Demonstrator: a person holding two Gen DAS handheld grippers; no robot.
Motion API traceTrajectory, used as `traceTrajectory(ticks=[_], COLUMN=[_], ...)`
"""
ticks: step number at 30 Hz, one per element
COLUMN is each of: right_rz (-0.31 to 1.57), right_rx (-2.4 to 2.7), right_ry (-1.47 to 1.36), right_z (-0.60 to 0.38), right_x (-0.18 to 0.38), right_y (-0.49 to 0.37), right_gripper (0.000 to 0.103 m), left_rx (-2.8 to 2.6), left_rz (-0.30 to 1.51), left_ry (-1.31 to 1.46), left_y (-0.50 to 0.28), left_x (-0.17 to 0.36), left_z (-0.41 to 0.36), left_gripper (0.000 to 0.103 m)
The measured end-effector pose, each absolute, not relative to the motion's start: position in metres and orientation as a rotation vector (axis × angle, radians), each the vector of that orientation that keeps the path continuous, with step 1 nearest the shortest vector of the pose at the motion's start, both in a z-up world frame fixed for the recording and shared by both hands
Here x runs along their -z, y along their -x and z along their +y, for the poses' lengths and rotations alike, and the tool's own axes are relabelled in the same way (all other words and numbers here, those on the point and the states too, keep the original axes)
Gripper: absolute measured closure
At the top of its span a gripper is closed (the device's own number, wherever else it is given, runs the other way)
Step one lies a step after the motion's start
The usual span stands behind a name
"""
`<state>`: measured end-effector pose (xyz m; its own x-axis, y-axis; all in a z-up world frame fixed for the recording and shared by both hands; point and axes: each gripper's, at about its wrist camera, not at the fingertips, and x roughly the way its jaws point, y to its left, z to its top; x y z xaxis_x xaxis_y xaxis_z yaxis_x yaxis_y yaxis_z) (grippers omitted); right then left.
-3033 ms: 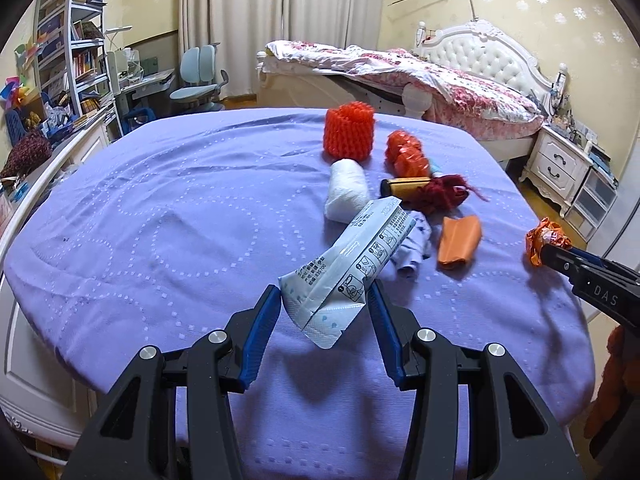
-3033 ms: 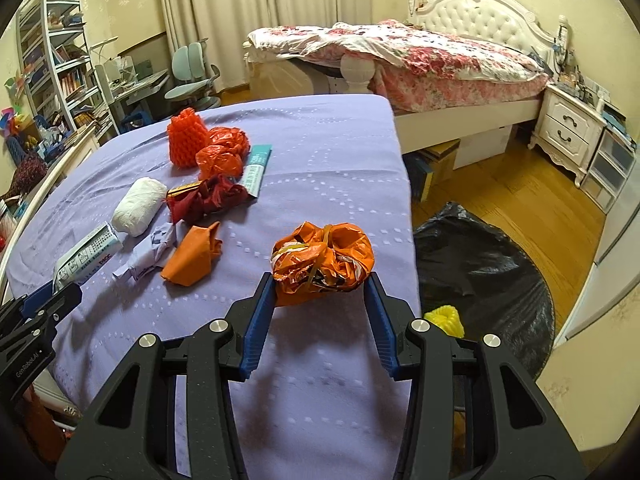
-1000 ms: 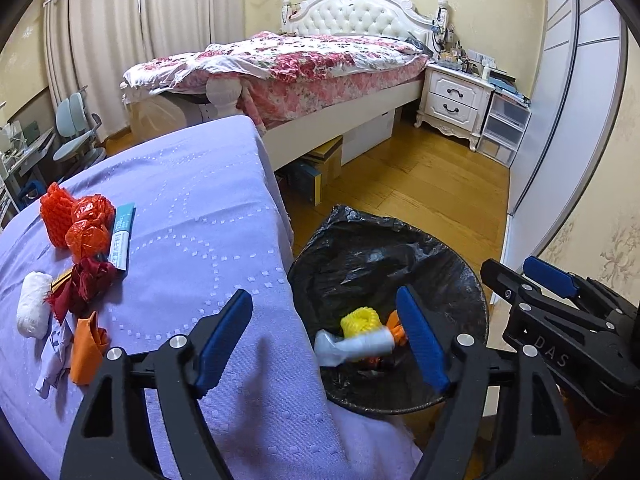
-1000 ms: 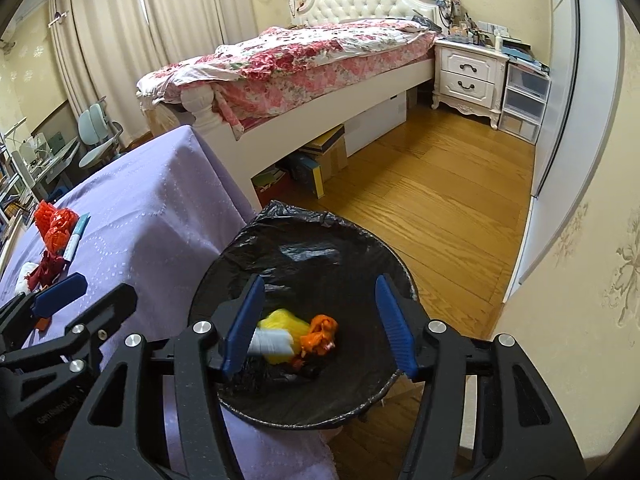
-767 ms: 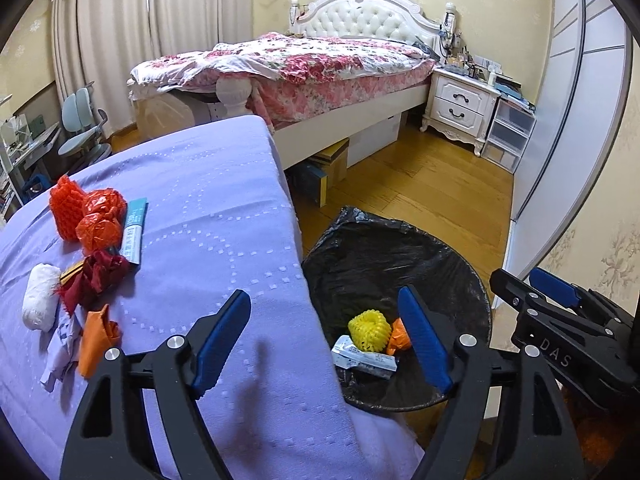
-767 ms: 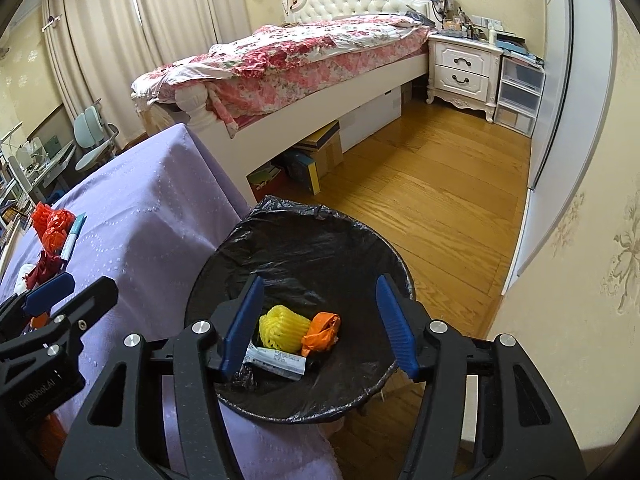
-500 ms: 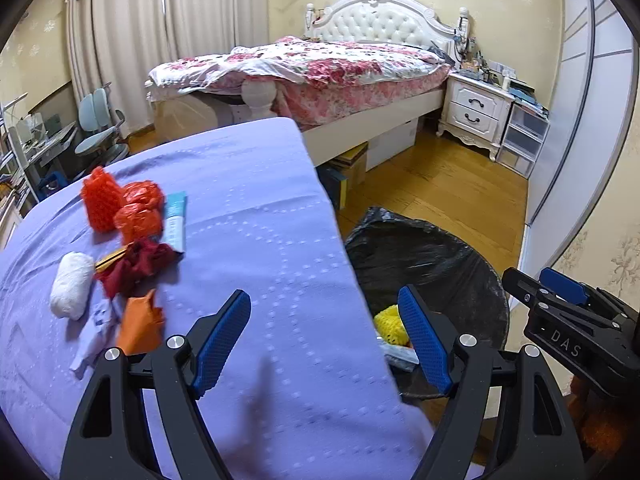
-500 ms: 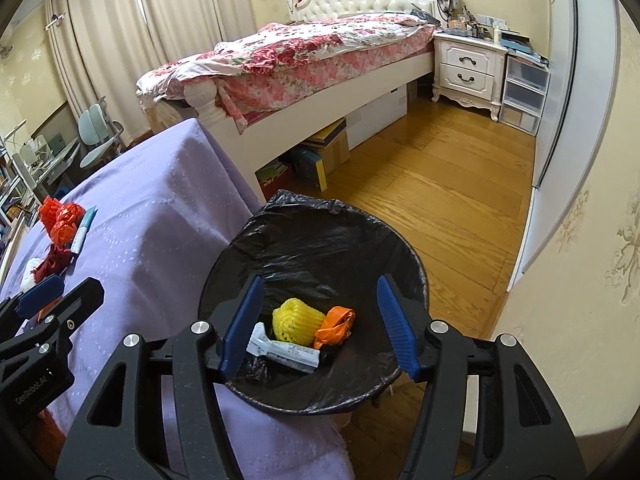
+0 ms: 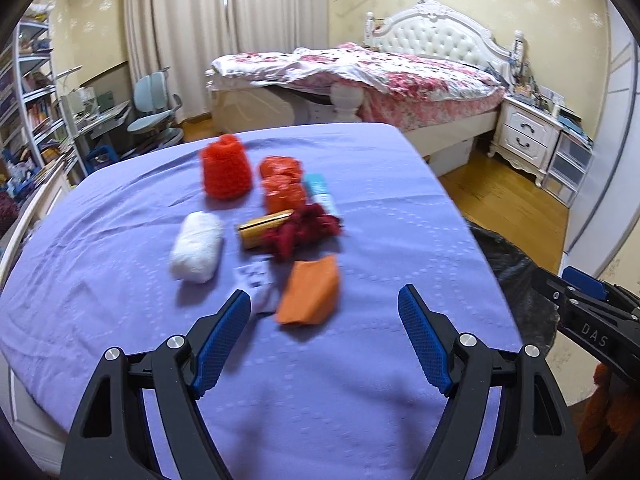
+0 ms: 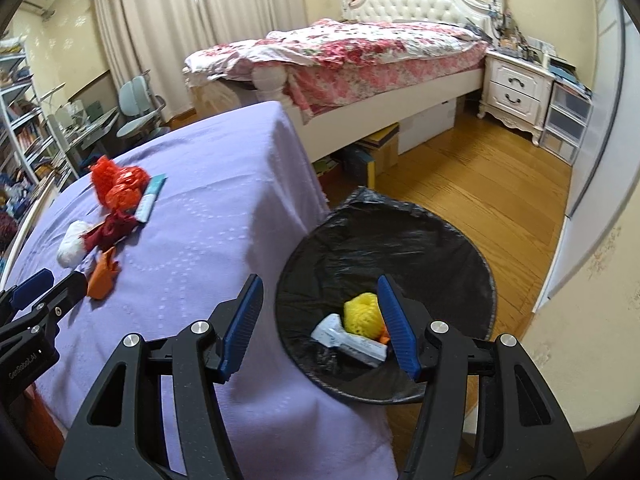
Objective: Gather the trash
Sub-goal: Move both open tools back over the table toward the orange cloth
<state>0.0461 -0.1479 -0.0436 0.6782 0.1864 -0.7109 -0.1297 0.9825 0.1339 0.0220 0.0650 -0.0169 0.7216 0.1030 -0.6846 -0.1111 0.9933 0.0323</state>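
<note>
Orange wrapper [image 9: 310, 290] lies just ahead of the left claw [image 9: 324, 336], spread and empty; the right claw [image 10: 320, 326], also spread, hangs by the bin [image 10: 400, 240].

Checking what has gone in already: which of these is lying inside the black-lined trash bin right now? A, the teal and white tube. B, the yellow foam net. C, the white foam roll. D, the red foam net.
B: the yellow foam net sits at the bottom of the trash bin, beside a white wrapper; the other three lie on the purple tablecloth.
</note>
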Motion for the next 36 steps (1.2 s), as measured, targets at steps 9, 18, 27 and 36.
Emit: traceTrajectory(ticks=[9, 18, 27, 36], right_rz=[0.818, 0.840, 0.859, 0.859], right_rx=[-0.298, -0.404, -0.468, -0.443], right_ry=[0.002, 0.062, 0.118, 0.153], right_z=[-0.085, -0.029, 0.019, 0.048], right_x=[0.037, 0.040, 0.044, 0.048], right_y=[-0.037, -0.024, -0.020, -0.032], right_gripper=[0.045, 0.045, 0.045, 0.044], left_rx=[-0.220, -0.293, -0.339, -0.347], left_rz=[0.750, 0.767, 0.767, 0.777], left_ry=[0.047, 0.073, 0.110, 0.140], left_y=[-0.005, 0.010, 0.019, 0.019], left_x=[0.019, 0.028, 0.031, 0.035], left_z=[0.117, 0.159, 0.189, 0.200], left_gripper=[0.027, 0.027, 0.027, 0.027])
